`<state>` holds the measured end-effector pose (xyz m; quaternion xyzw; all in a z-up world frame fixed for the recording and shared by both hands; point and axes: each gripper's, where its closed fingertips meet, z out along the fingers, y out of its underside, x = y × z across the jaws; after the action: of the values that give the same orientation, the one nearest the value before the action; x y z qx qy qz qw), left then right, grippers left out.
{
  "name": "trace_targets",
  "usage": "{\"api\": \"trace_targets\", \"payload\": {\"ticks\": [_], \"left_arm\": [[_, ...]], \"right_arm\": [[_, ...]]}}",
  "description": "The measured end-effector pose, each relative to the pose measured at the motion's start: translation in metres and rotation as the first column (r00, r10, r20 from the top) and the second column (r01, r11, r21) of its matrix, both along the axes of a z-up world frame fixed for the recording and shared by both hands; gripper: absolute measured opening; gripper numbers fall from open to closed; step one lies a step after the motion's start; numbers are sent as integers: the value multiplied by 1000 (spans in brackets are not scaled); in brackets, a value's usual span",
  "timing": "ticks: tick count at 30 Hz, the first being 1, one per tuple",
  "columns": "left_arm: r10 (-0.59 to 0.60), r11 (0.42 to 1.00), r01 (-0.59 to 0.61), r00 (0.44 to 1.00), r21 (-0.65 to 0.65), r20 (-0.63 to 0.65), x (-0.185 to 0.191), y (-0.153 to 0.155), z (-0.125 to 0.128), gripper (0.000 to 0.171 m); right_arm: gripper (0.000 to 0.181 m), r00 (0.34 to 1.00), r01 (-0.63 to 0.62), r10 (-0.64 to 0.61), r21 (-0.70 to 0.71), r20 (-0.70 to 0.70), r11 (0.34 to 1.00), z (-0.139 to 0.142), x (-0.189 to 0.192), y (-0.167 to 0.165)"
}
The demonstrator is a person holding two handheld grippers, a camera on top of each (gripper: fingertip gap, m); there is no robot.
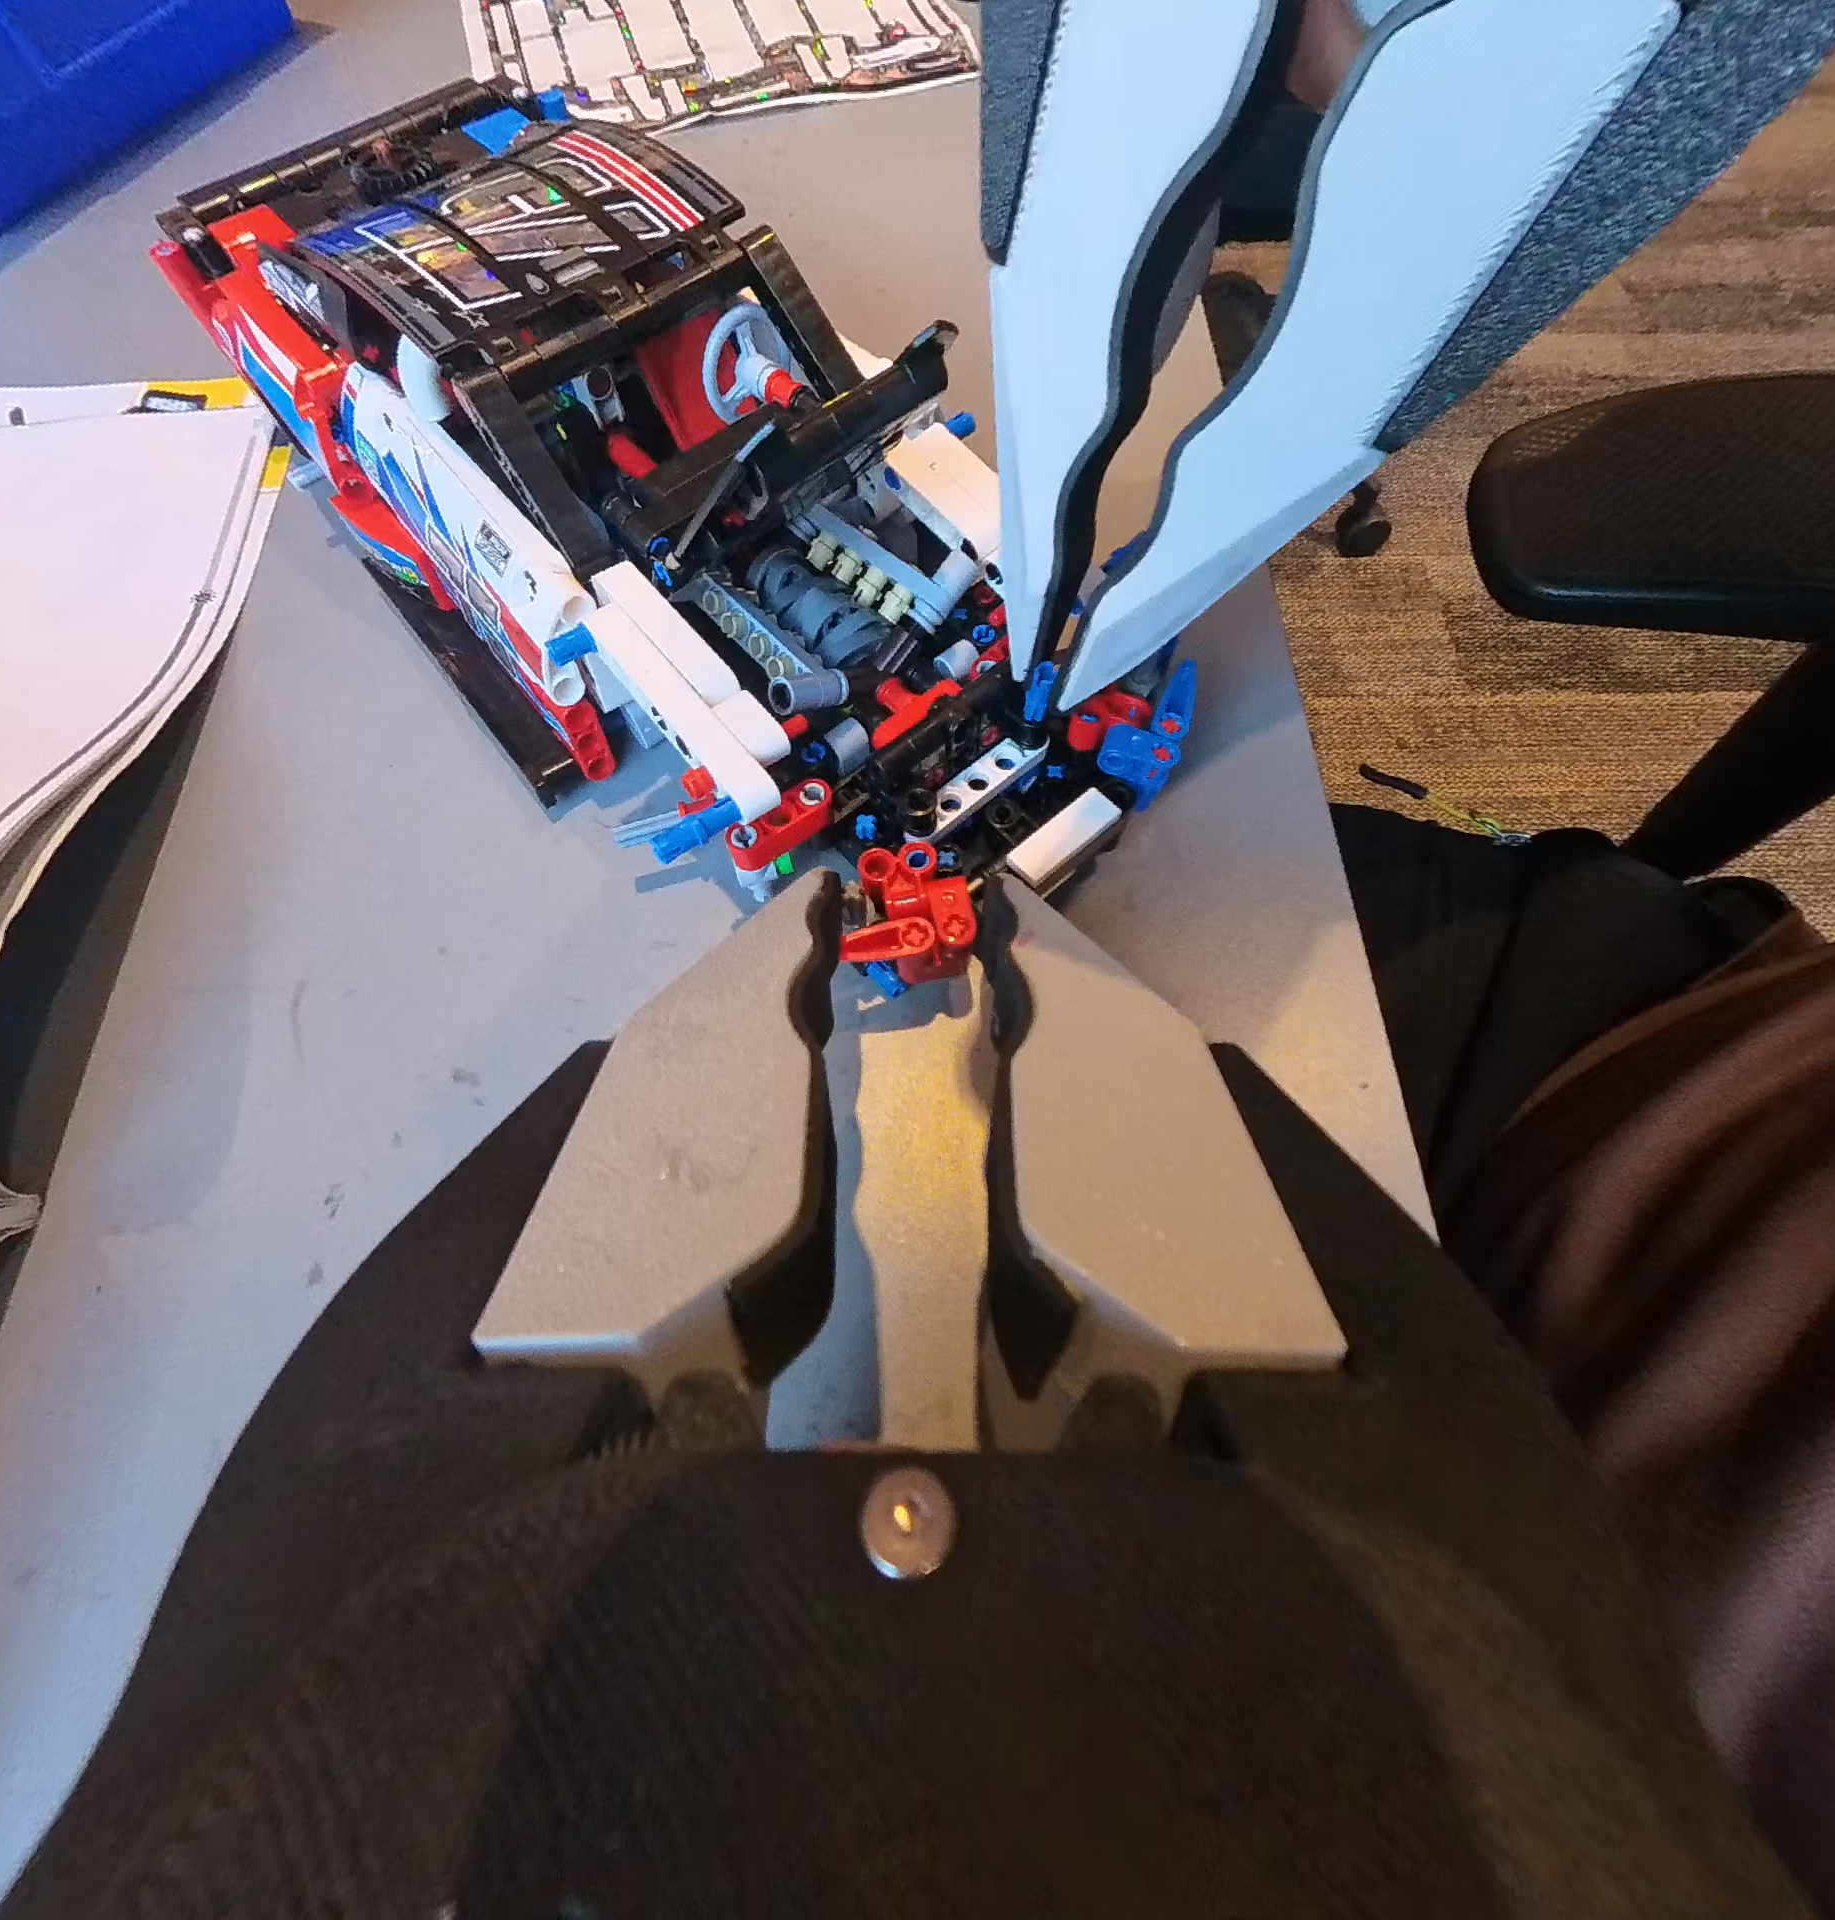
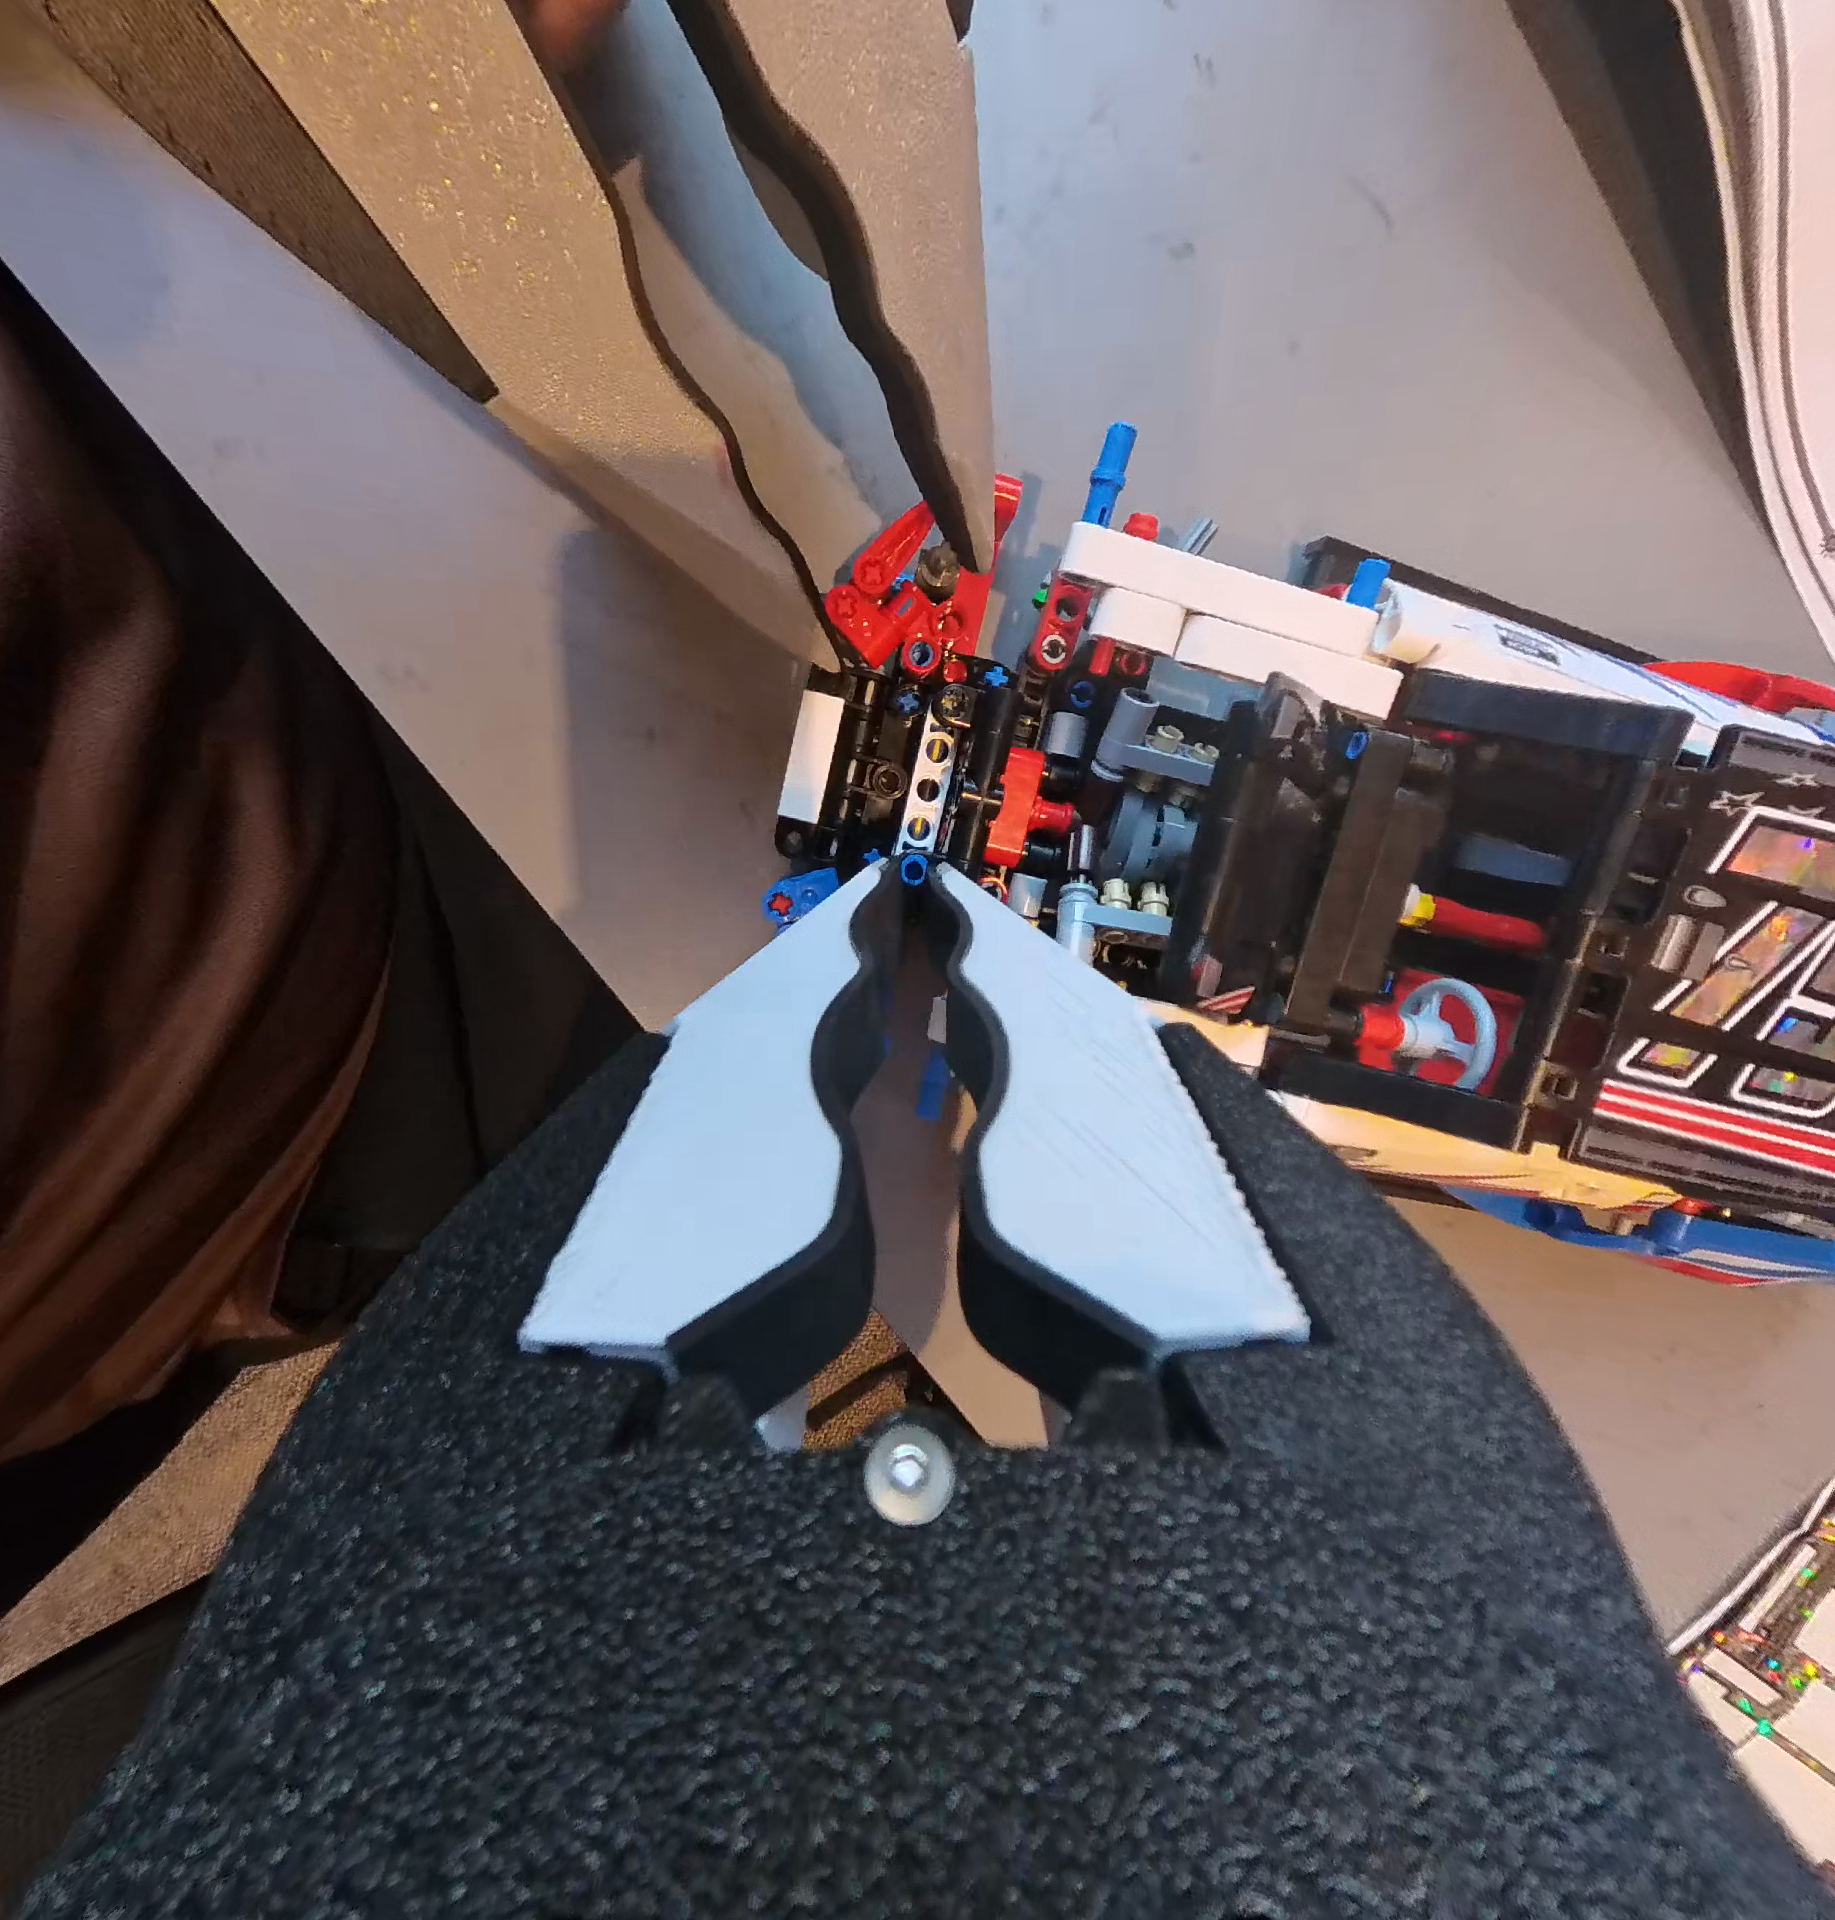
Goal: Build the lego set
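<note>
Part-built lego car point(image 1: 539, 436) on grey table point(image 1: 352, 1018), left gripper point(image 1: 908, 904) fingers closed around red connector cluster point(image 1: 918, 914) at car's front corner, right gripper point(image 2: 915, 873) fingers pinched on small blue pin point(image 2: 914, 869) at front frame, open instruction booklet point(image 1: 82, 582) beside car.

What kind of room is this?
Probably an office or workroom: a grey desk holding a lego car, a black office chair beside it, and carpet on the floor.
</note>
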<state>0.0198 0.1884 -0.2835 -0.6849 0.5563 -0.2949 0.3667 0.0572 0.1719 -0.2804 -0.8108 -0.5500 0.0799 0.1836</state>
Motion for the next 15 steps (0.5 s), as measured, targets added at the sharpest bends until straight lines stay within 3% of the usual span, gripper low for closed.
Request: {"api": "trace_targets", "payload": {"ticks": [5, 12, 15], "left_arm": [[2, 1000, -2, 1000, -8, 2, 0, 0, 0, 25], [7, 1000, -7, 1000, -4, -2, 0, 1, 0, 25], [8, 1000, -8, 1000, 0, -12, -1, 1, -2, 22]], "right_arm": [[4, 993, -61, 56, 45, 107, 997, 0, 0, 0], [4, 1000, 17, -17, 40, 7, 999, 1, -1, 2], [5, 1000, -2, -1, 111, 27, 994, 2, 1, 2]]}}
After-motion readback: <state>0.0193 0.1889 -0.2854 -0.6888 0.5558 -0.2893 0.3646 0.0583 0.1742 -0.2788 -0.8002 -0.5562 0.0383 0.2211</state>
